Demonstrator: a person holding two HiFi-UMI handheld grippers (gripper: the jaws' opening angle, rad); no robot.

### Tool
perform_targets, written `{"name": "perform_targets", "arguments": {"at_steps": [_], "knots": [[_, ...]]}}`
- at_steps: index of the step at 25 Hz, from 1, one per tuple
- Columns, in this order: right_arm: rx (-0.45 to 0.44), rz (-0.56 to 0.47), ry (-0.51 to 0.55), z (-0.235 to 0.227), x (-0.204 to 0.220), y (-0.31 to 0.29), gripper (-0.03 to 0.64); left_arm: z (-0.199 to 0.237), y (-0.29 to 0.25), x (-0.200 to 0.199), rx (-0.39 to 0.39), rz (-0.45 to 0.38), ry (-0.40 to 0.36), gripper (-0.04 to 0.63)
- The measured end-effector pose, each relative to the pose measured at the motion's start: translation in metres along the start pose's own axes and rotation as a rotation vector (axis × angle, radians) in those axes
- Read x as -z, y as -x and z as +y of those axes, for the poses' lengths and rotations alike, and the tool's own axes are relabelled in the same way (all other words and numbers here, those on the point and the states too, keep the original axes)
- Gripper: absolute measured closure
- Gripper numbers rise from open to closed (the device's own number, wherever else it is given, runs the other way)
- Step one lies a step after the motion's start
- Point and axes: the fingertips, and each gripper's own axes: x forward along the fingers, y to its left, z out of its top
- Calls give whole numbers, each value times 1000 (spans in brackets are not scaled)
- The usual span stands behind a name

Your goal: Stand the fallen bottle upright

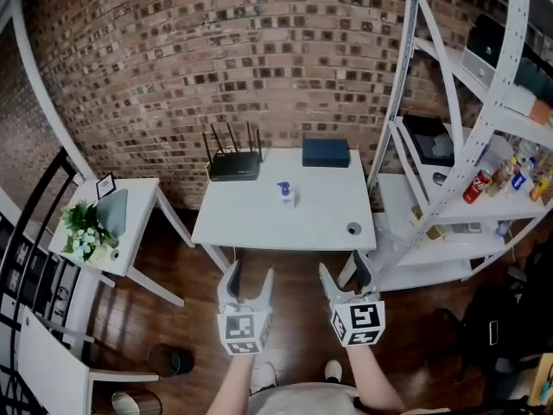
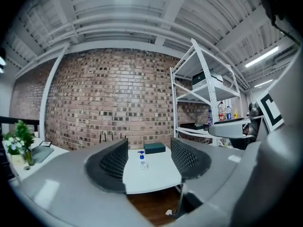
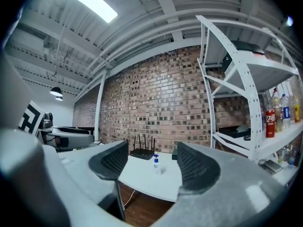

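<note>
A small clear bottle with a blue pump top [image 1: 286, 194] stands upright near the middle of the white table [image 1: 251, 223]. It also shows far off between the jaws as the bottle [image 2: 141, 160] in the left gripper view and the bottle [image 3: 156, 165] in the right gripper view. My left gripper [image 1: 245, 285] and right gripper [image 1: 346, 277] hover side by side over the wood floor, short of the table's front edge. Both are open with nothing between their jaws.
A black router [image 1: 234, 164] and a dark box [image 1: 326, 152] sit at the table's back edge, a small round cap [image 1: 353, 229] near its front right corner. White shelving [image 1: 467, 171] with bottles stands right; a side table with a plant [image 1: 86, 230] stands left.
</note>
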Motion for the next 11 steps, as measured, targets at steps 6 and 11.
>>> {"name": "perform_targets", "arguments": {"at_steps": [6, 11], "knots": [[-14, -5, 15, -13, 1, -2, 311, -19, -4, 7, 14, 10, 7, 307], [-30, -25, 10, -13, -8, -1, 311, -31, -5, -1, 33, 15, 10, 307]]}}
